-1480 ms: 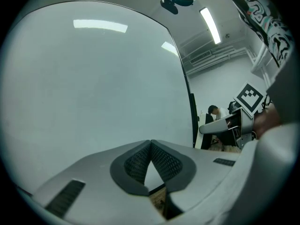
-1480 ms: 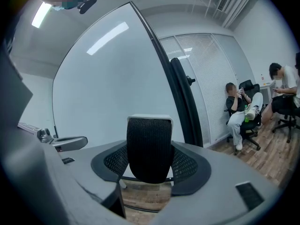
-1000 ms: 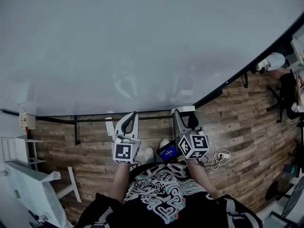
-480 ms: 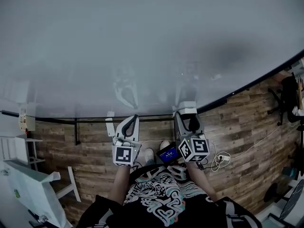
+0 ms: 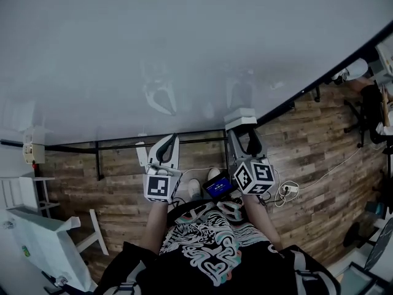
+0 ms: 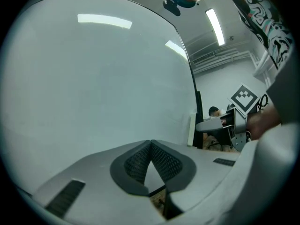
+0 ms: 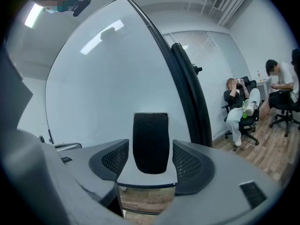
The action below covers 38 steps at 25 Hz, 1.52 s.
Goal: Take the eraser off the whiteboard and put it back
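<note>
Both level at whiteboard (image 5: 184,48): left tongs (image 6: 150,145) closed, right tongs (image 7: 149,159) just opening round eraser (image 7: 150,139).

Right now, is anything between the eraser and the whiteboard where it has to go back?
Nothing visible stands in the way. The eraser sits between the right gripper's jaws, which have just been opening. It looks already up against the bare whiteboard.

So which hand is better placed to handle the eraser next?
Right. The eraser stands between the right hand-held gripper's jaws, which have just been opening, at the whiteboard. The left hand-held gripper is shut, empty, beside it.
</note>
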### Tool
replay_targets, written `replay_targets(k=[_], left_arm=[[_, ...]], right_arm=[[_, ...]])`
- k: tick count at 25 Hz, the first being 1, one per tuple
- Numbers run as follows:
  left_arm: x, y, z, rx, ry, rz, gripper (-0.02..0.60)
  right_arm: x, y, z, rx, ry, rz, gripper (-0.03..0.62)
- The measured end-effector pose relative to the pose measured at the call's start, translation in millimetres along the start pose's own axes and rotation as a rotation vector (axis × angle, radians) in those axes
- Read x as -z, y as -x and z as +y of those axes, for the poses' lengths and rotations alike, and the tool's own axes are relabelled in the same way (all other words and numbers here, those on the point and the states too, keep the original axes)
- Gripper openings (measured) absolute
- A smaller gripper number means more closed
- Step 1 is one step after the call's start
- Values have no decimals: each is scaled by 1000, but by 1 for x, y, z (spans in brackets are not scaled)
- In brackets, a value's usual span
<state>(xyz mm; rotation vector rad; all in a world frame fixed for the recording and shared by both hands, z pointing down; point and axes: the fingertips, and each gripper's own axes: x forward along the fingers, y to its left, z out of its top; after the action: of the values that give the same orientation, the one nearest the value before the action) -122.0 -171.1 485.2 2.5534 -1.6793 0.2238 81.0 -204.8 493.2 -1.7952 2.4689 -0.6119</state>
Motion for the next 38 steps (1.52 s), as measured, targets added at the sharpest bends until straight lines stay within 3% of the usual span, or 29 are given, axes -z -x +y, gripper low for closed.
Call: replay_targets(k=[7, 10, 13, 22, 28, 33, 38], left_arm=[[-5, 26, -4, 33, 13, -43, 26], [-9, 41, -9, 44, 7, -59, 26], [-13, 58, -13, 50, 2, -67, 26], [-23, 92, -10, 7, -14, -118, 26], [-35, 104, -34, -13, -16, -133, 26], [-36, 119, -59, -35, 26, -140, 26], [-37, 127, -81, -55, 7, -139, 26]], right_arm=[[5, 40, 12, 16, -38, -11, 261], [0, 59, 22, 13, -38, -55, 169], [-1, 78, 39, -46, -76, -91, 5], [8, 97, 79, -143, 38, -73, 3], [3, 113, 74, -179, 61, -92, 3], [-5, 138, 69, -226, 78, -96, 3], [-3, 155, 57, -254, 78, -93, 0]])
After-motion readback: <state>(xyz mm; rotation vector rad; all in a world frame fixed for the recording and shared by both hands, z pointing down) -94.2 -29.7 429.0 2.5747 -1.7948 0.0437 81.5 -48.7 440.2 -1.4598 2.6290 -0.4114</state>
